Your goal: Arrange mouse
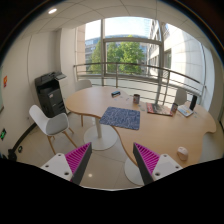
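A round wooden table [95, 103] stands well beyond my fingers. A blue patterned mouse pad [121, 118] lies at its near edge. A small dark object [136, 98], possibly the mouse, sits farther back on the table, and another small dark item [115, 93] lies near it. My gripper [112, 165] is open and empty, held high above the floor and far from the table. Its magenta pads [78, 158] stand wide apart.
A laptop [186, 103] and a flat book [158, 107] lie on the table's right side. A white chair [48, 122] stands left of the table, another chair [83, 86] behind it. A printer [49, 93] stands by the left wall. Large windows lie beyond.
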A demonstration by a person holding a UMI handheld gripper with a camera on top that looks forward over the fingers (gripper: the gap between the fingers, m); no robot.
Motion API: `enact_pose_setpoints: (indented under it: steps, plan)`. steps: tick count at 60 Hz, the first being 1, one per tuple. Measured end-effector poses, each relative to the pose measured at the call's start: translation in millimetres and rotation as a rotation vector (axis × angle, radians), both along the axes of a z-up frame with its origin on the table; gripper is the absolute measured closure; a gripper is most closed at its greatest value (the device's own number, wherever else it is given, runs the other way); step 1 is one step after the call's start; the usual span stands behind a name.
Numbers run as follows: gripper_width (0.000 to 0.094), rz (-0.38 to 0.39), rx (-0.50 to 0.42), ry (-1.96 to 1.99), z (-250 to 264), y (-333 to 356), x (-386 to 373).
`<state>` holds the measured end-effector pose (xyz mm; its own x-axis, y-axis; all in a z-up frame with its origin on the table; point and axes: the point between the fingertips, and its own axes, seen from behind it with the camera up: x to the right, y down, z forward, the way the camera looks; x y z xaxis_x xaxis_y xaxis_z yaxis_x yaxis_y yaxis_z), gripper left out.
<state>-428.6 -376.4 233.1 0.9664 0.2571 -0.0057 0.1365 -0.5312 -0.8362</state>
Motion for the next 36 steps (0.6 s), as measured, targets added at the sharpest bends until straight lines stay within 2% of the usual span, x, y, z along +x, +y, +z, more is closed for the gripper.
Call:
enact_pose_setpoints:
  steps: [8, 23, 28, 36]
  plan:
    - [0.0086, -0.061, -0.06, -0.017, -28.7, -12.0, 32.1]
    - [0.0084, -0.246, -0.203, -0.087, -145.6, -16.3, 201.2]
    - [0.0083, -0.313, -0.222, -0.126, -174.1, -8.3, 265.2]
    - [0.0086, -0.406, -0.201, -0.174, -200.2, 24.1, 352.5]
